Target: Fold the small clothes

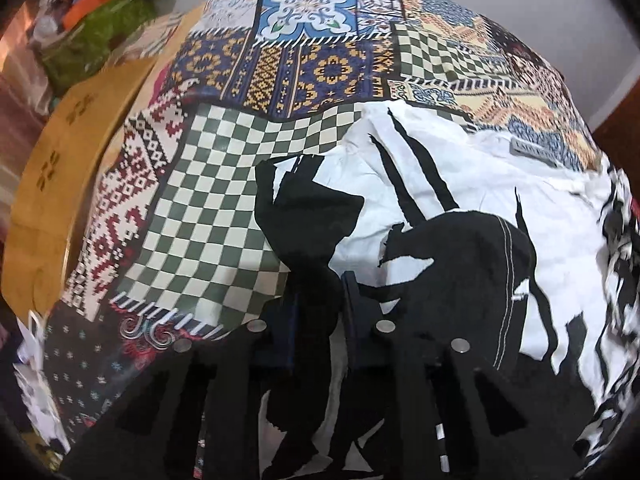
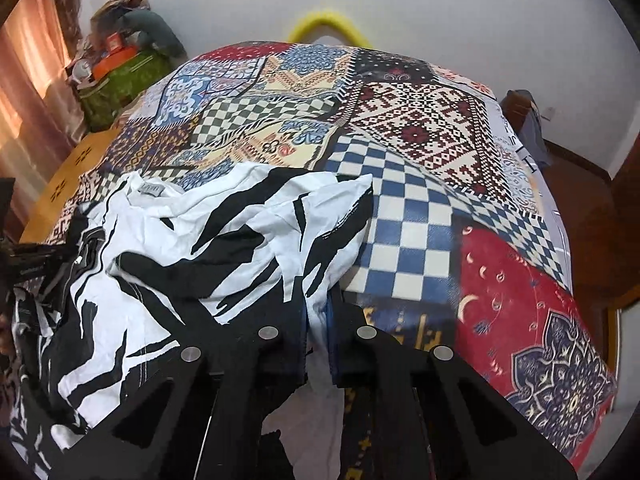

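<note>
A small white shirt with black streaks (image 1: 460,184) lies crumpled on a patchwork-patterned tablecloth (image 1: 208,208). Its grey neck label (image 1: 532,148) faces up at the far side. My left gripper (image 1: 318,304) is shut on a black part of the shirt's near edge. In the right wrist view the same shirt (image 2: 224,224) spreads to the left, label (image 2: 150,189) at its far left. My right gripper (image 2: 318,320) is shut on a fold of the shirt's near right edge. The left gripper's body (image 2: 28,264) shows at the left edge.
The tablecloth (image 2: 420,208) covers a round wooden table (image 1: 60,168) whose bare rim shows at the left. A green cluttered heap (image 2: 116,80) stands beyond the table by a curtain. A yellow curved object (image 2: 328,26) sits behind the far edge. A wooden chair (image 2: 528,120) stands at the right.
</note>
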Available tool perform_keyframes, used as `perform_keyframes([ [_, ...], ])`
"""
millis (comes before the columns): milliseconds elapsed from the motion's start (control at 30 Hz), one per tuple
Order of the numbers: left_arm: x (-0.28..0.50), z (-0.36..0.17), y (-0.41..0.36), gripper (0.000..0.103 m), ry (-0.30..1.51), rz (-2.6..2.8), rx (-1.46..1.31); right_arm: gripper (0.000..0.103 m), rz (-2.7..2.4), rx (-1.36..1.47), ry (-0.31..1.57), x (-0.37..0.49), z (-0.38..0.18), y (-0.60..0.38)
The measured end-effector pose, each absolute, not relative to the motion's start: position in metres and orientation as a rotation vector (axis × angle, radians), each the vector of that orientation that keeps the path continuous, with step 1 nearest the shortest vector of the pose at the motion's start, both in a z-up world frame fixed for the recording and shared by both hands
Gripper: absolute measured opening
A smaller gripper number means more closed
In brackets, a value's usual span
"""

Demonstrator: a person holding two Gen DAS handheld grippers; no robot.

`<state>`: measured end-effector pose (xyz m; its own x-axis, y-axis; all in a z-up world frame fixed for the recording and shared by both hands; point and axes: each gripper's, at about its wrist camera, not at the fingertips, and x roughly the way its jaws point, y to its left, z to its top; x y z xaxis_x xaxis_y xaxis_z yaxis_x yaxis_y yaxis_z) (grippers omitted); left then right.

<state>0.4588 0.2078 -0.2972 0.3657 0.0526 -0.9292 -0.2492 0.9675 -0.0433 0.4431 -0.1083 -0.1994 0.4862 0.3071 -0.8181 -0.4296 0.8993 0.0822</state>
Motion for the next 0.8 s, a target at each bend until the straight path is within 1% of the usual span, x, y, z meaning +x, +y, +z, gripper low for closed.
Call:
perform_keyframes([
  [100, 0.444, -0.287, 0.208, 0.028, 1.171, 0.185, -0.198, 0.009, 0.451, -0.138, 0.951, 0.431, -0.188, -0.113],
  [133, 0.436, -0.282, 0.207, 0.034, 1.164, 0.177, -0.186, 0.009, 0.454, -0.141, 0.942, 0.426, -0.185, -0.113],
  [167, 0.425, -0.276, 0.205, 0.043, 1.151, 0.175, -0.166, 0.01, 0.46, -0.151, 0.93, 0.417, -0.18, -0.115],
  [200, 0.414, -0.27, 0.202, 0.052, 1.136, 0.176, -0.144, 0.013, 0.477, -0.16, 0.922, 0.407, -0.175, -0.116],
  [233, 0.406, -0.266, 0.201, 0.056, 1.127, 0.177, -0.128, 0.019, 0.498, -0.164, 0.915, 0.394, -0.169, -0.118],
  [267, 0.391, -0.261, 0.199, 0.06, 1.112, 0.177, -0.106, 0.022, 0.515, -0.166, 0.914, 0.386, -0.166, -0.119],
  [300, 0.379, -0.257, 0.199, 0.06, 1.105, 0.179, -0.095, 0.025, 0.533, -0.168, 0.915, 0.376, -0.164, -0.121],
  [500, 0.305, -0.249, 0.202, 0.067, 1.087, 0.175, -0.112, 0.032, 0.626, -0.17, 0.96, 0.314, -0.168, -0.131],
  [667, 0.258, -0.239, 0.207, 0.068, 1.058, 0.179, -0.159, 0.032, 0.648, -0.231, 1.018, 0.275, -0.189, -0.127],
  [767, 0.236, -0.236, 0.207, 0.075, 1.044, 0.161, -0.195, 0.032, 0.652, -0.215, 1.047, 0.26, -0.197, -0.131],
  [800, 0.231, -0.238, 0.207, 0.075, 1.049, 0.159, -0.194, 0.032, 0.649, -0.213, 1.059, 0.256, -0.202, -0.131],
])
